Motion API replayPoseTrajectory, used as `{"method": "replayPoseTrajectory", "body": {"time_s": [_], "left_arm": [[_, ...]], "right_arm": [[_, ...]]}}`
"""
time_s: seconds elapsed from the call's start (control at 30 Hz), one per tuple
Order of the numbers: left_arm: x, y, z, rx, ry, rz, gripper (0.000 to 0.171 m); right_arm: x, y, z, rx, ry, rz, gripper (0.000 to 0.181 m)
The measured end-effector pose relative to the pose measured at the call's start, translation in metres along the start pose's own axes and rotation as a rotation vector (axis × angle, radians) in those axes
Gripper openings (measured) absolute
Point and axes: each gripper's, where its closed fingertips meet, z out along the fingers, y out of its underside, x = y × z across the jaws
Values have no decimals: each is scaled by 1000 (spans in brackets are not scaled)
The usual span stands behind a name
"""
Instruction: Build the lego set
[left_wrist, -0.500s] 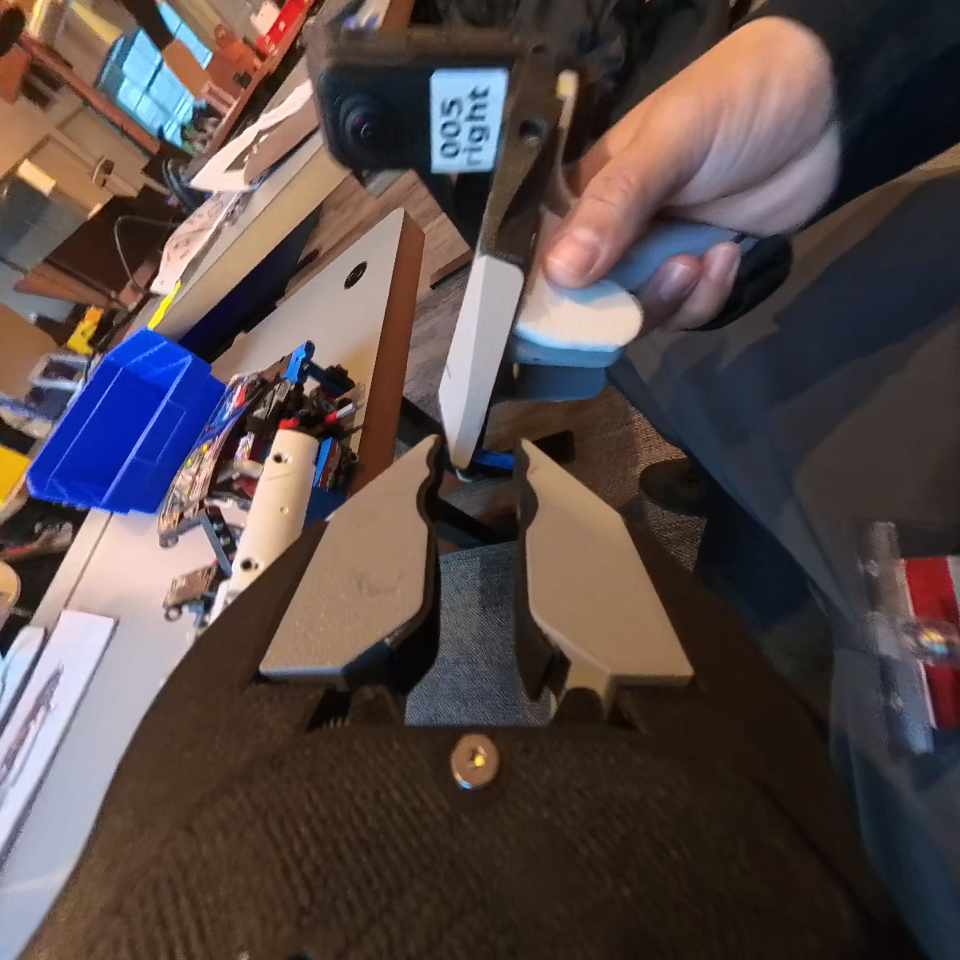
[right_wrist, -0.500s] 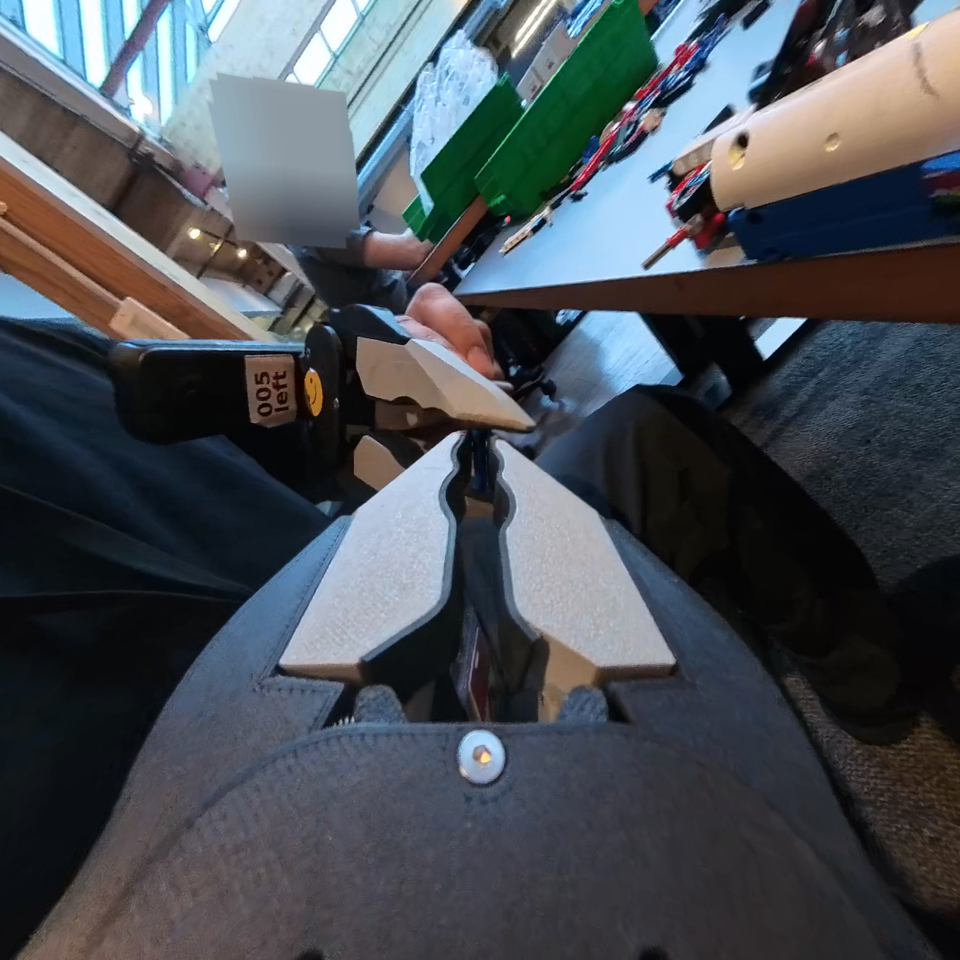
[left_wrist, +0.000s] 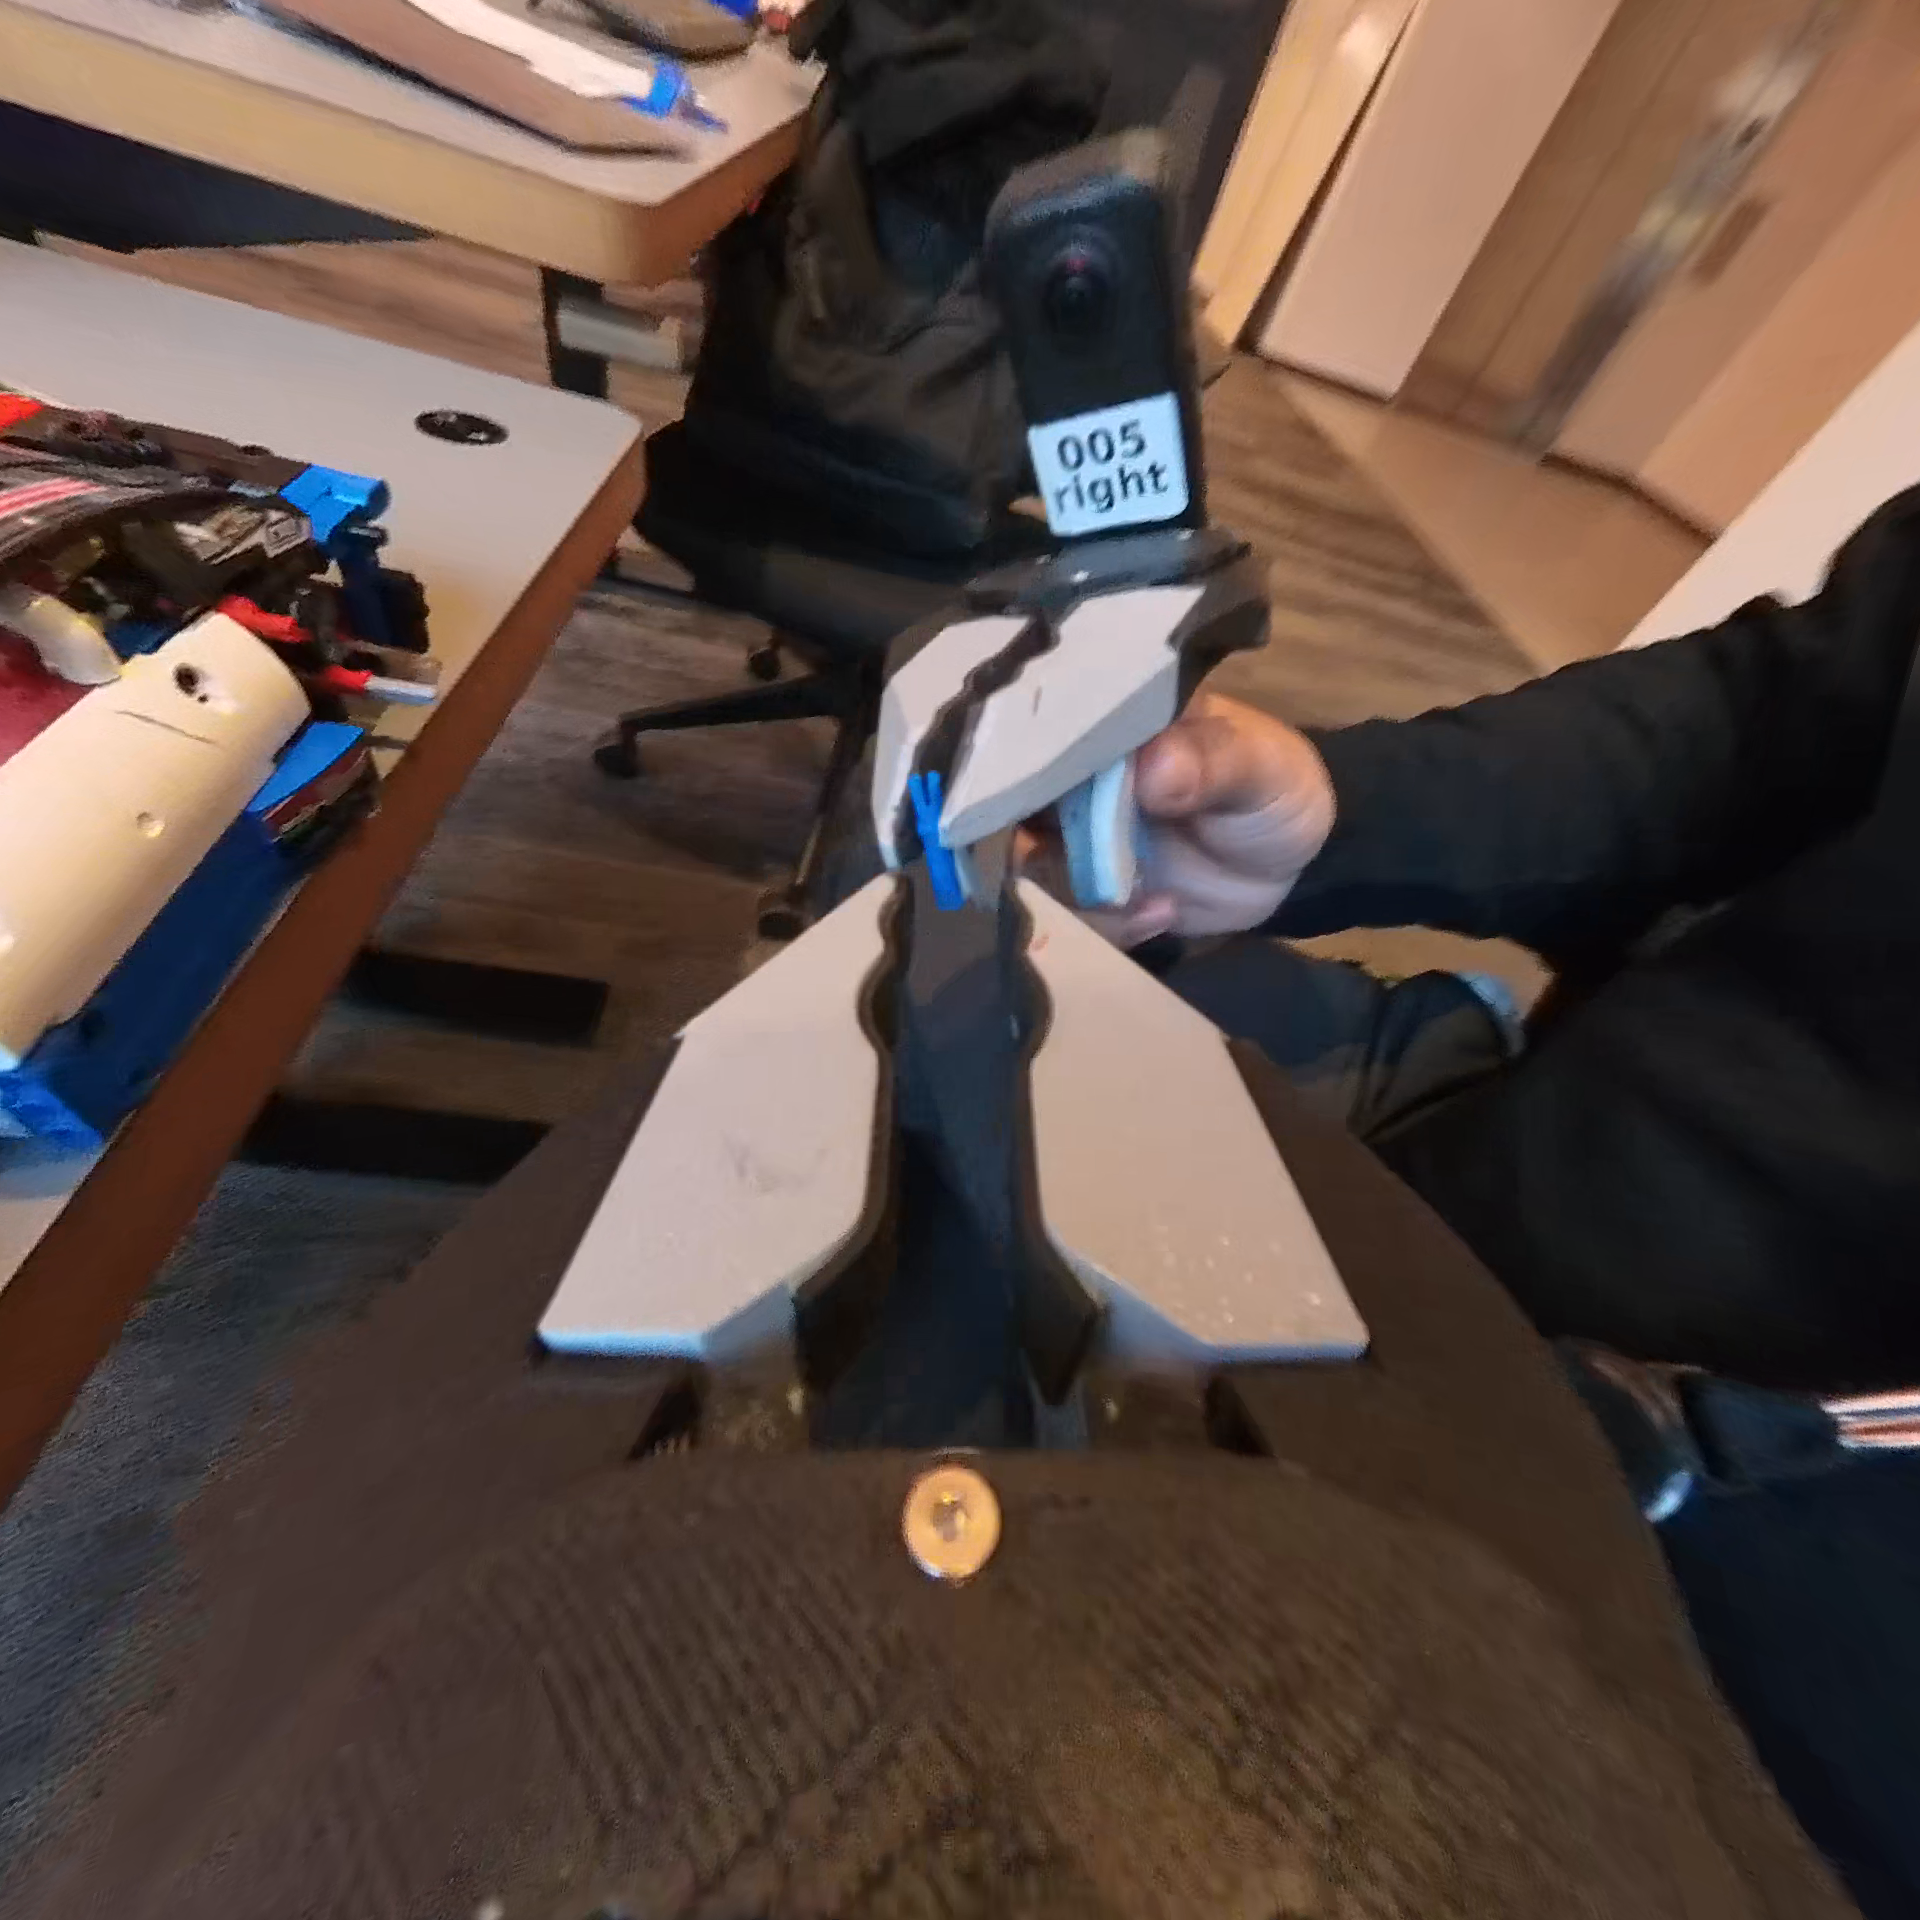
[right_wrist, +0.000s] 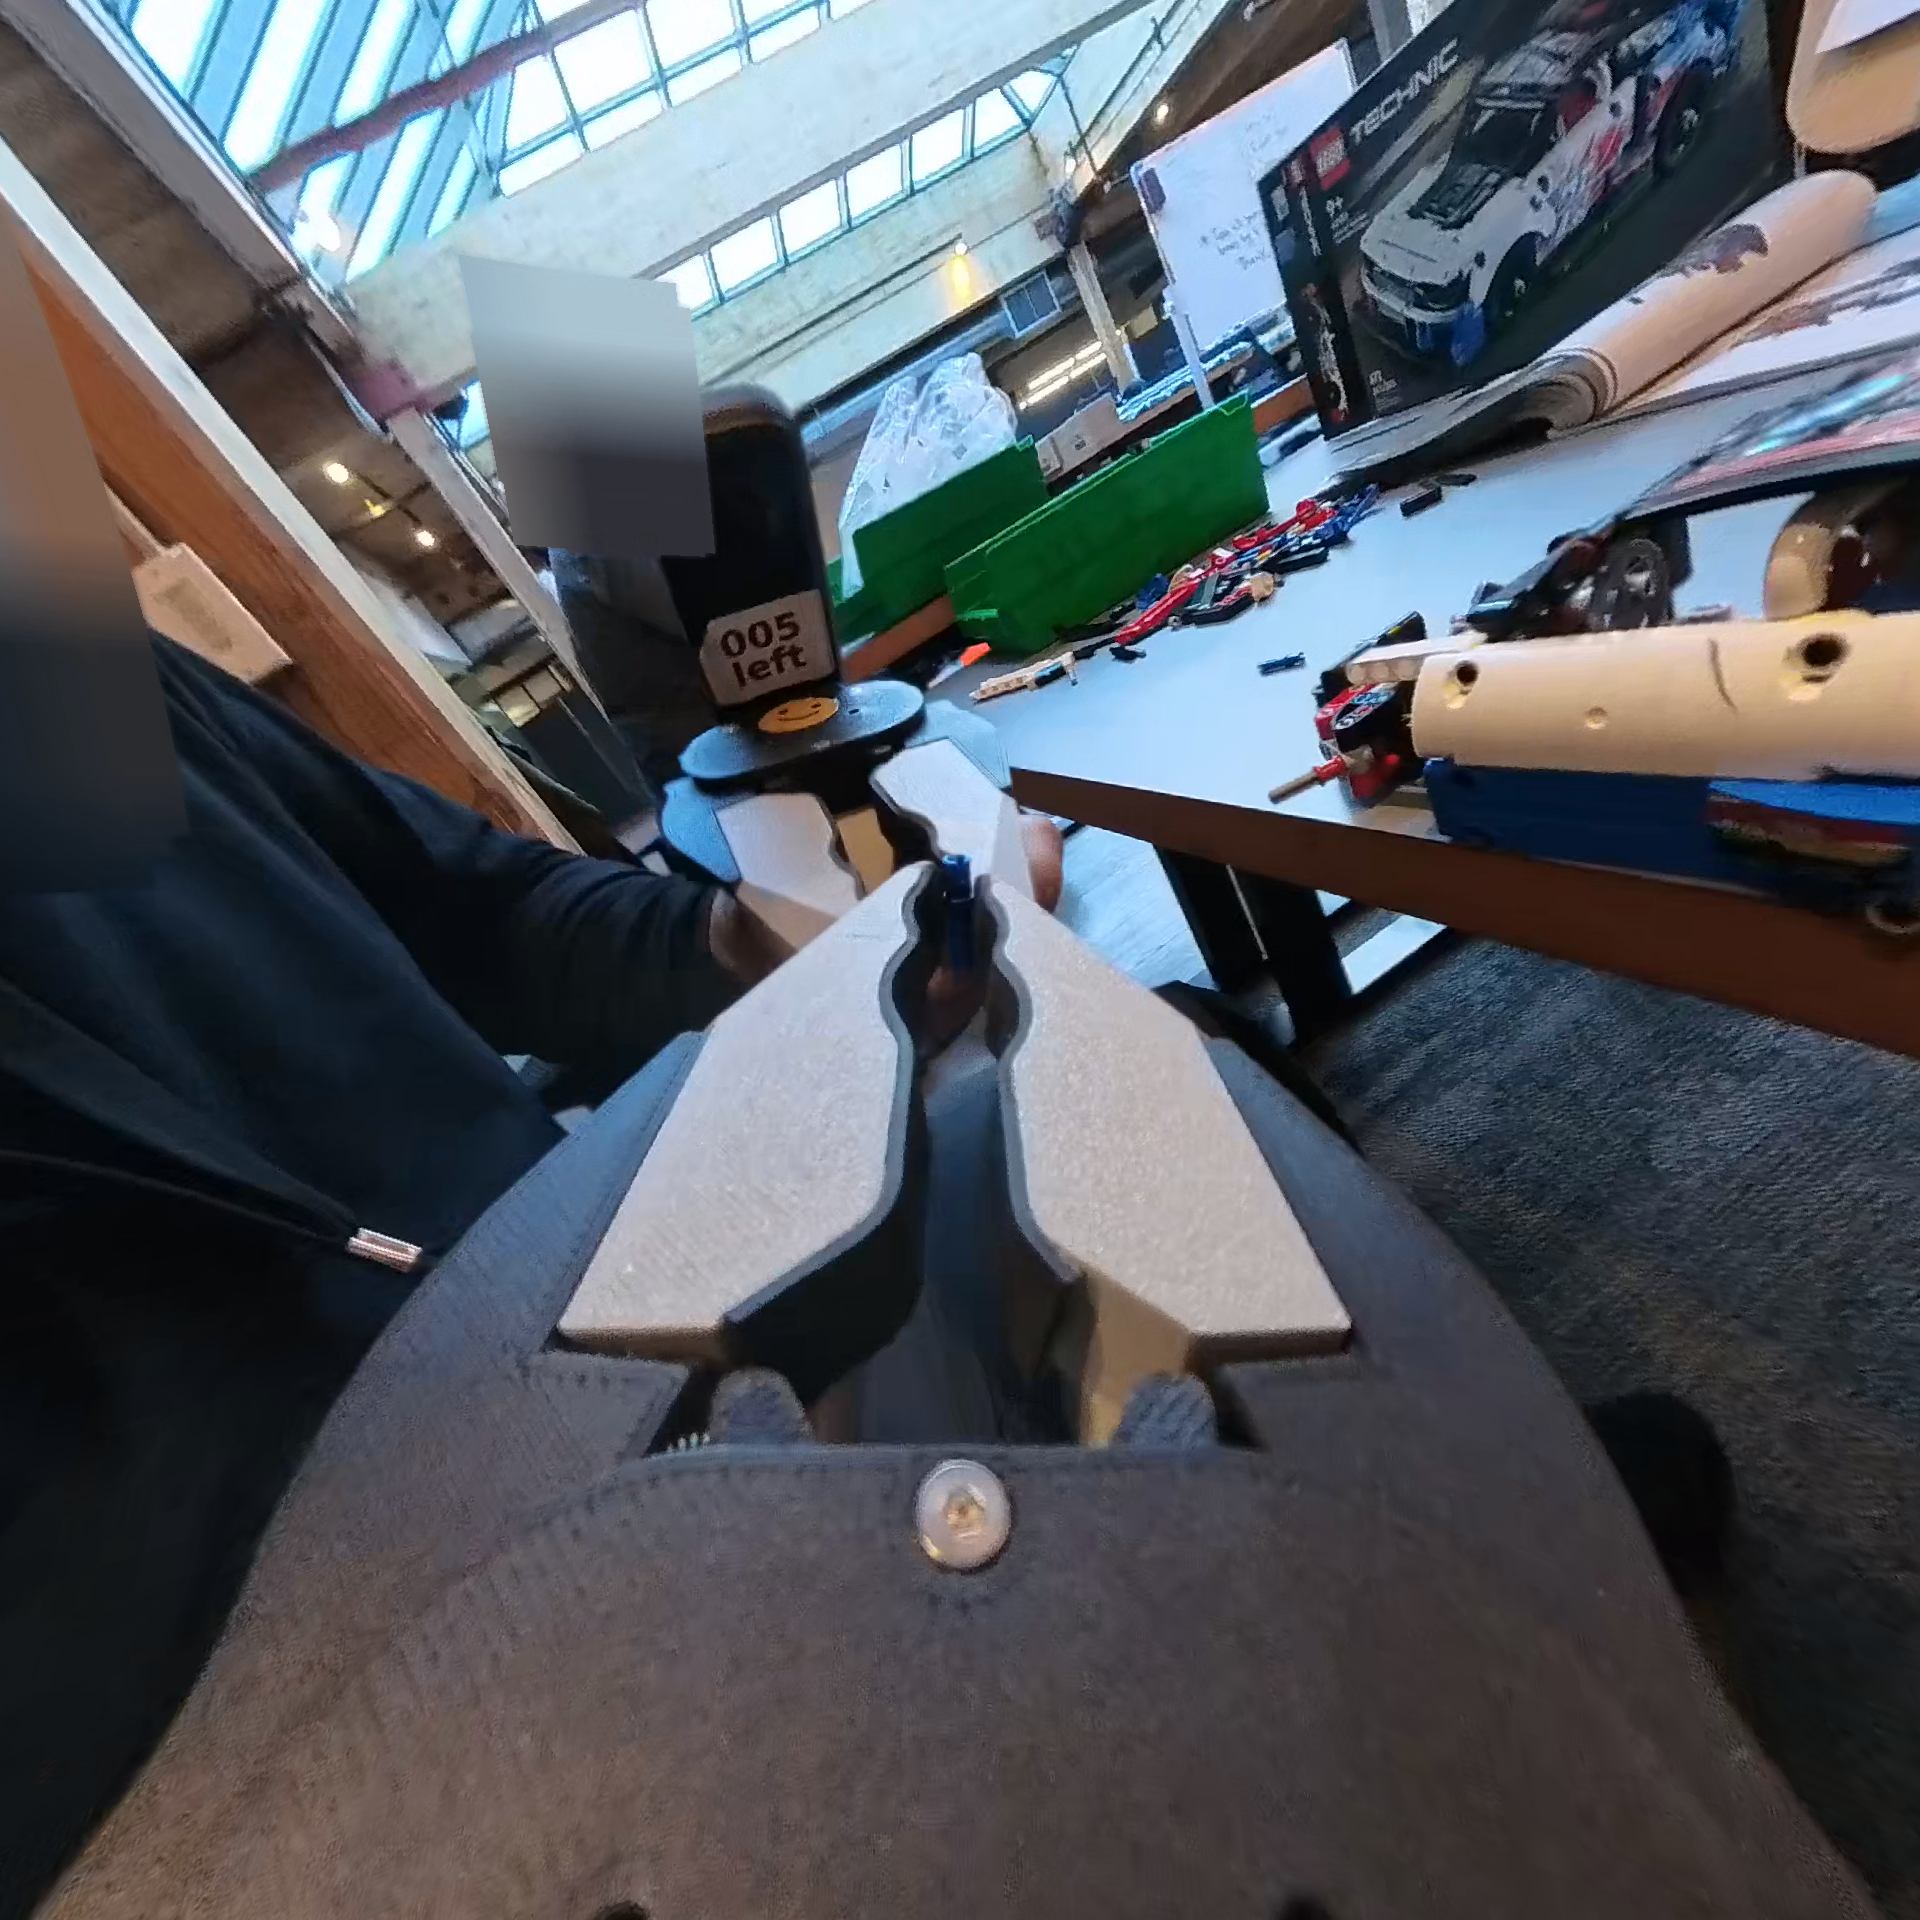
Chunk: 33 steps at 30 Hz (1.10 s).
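Glossy blue plastic pin (left_wrist: 932, 826)

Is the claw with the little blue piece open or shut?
Shut. The right claw pinches the little blue piece between its tips.

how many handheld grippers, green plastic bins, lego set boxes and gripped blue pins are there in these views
grey-fingered handheld grippers: 2, the left gripper and the right gripper
green plastic bins: 2
black cardboard lego box: 1
small blue lego pin, pinched in the right gripper: 1
total: 6
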Motion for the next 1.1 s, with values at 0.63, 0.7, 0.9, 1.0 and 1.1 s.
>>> {"method": "replayPoseTrajectory", "body": {"time_s": [0.63,0.7,0.9,1.0,1.1], "left_arm": [[-17,11,-7,-98,-103,178,2],[-29,23,-6,-195,-201,297,2],[-53,51,-6,-427,-386,626,2],[-54,54,-5,-470,-419,742,2],[-54,57,-5,-494,-424,821,2]], "right_arm": [[13,15,-4,-138,74,-116,4],[26,24,-6,-196,127,-108,4],[44,36,-13,-274,208,-81,6],[46,44,-14,-337,229,-129,6],[49,55,-15,-427,263,-221,6]]}}
